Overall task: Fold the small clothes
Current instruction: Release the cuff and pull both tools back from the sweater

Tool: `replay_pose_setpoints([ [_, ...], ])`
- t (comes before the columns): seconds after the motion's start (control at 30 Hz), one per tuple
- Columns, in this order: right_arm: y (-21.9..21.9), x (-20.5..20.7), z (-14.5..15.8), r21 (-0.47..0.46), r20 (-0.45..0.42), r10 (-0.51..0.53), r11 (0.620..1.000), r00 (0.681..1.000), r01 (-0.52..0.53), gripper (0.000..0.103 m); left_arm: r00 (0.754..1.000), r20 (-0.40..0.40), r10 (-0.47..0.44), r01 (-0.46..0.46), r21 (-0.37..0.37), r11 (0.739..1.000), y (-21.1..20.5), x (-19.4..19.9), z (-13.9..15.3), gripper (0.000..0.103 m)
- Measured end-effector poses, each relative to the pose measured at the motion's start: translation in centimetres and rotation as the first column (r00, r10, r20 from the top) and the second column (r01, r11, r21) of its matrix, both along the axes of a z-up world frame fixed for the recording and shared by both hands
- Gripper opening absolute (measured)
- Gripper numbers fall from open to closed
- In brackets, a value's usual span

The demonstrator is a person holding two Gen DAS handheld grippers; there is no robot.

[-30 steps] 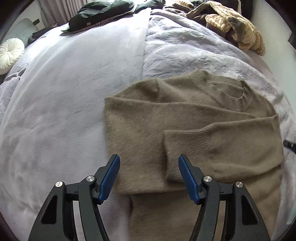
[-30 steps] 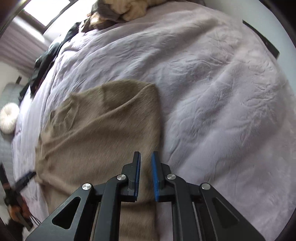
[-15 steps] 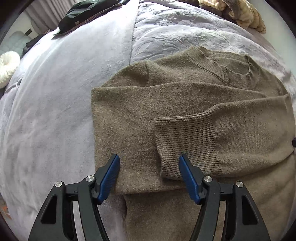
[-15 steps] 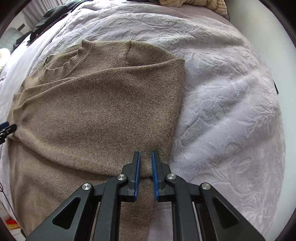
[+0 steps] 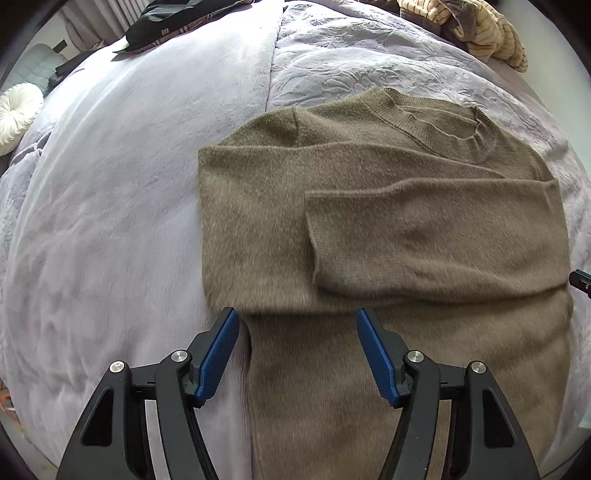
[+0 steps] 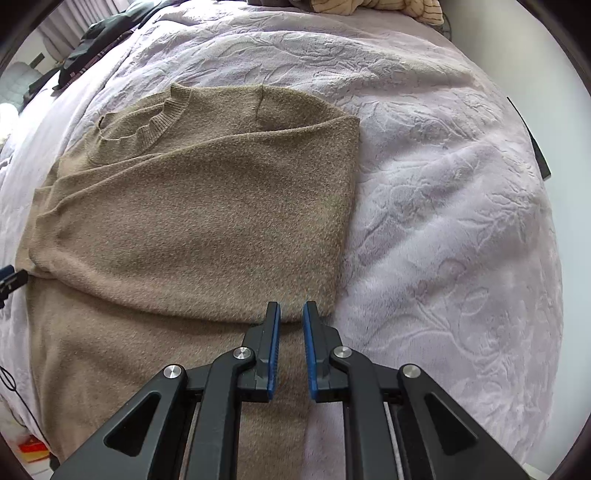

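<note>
Over on the far left a round white cushion (image 5: 16, 110) is sitting off the edge of the bed, and a dark garment (image 5: 184, 18) is lying at the far side of the lavender bedspread (image 5: 110, 221). My left gripper (image 5: 297, 341) is pointing down with its blue fingers (image 5: 218, 354) spread wide, nothing between them but air, and they are hovering over the lower left edge of the brown sweater (image 5: 369, 221). That sweater is lying flat on the bed, neckline away from me, with both sleeves folded across the chest; the ribbed cuff (image 5: 314, 236) of the upper sleeve is ending about midway across the body, just beyond my left fingers. The lower body of the sweater is running down towards me between and under the fingers. Moving right, a striped beige pile of clothes (image 5: 480, 26) is heaped at the far right corner of the bed. In the right wrist view the same sweater (image 6: 203, 221) is filling the left half, its folded right edge lying straight against the embossed bedspread (image 6: 443, 221). My right gripper (image 6: 291, 314) is hanging over the sweater's lower right edge with its fingers (image 6: 274, 350) nearly together, a narrow gap between the pads, and they are gripping nothing; the knit is lying below them, and I cannot tell whether the tips are touching it.
</note>
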State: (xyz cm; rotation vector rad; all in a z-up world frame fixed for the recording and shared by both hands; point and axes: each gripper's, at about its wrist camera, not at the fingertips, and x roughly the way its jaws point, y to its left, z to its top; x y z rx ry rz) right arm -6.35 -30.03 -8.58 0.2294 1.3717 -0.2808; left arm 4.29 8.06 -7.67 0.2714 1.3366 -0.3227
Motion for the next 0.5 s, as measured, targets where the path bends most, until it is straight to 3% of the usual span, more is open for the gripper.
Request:
replay_pose_setpoints([
  [0.03, 0.2, -0.2, 0.1, 0.002, 0.001, -0.003, 1.000, 1.000, 0.003, 0.019, 1.000, -0.005, 0.001, -0.001, -0.003, 1.000, 0.2, -0.4, 0.3, 0.068],
  [0.1, 0.7, -0.9, 0.6, 0.003, 0.005, -0.007, 1.000, 1.000, 0.007, 0.038, 1.000, -0.010, -0.002, 0.002, -0.008, 1.000, 0.5, -1.2, 0.7, 0.068],
  [0.13, 0.7, -1.3, 1.0, 0.001, 0.008, -0.007, 1.000, 1.000, 0.007, 0.053, 1.000, -0.011, -0.003, 0.003, -0.010, 1.000, 0.7, -1.7, 1.0, 0.068],
  [0.5, 3.3, -2.5, 3.6, 0.008, 0.024, 0.013, 1.000, 1.000, -0.013, 0.056, 0.997, -0.071, 0.016, -0.018, -0.030, 0.999, 2.7, -3.5, 1.7, 0.068],
])
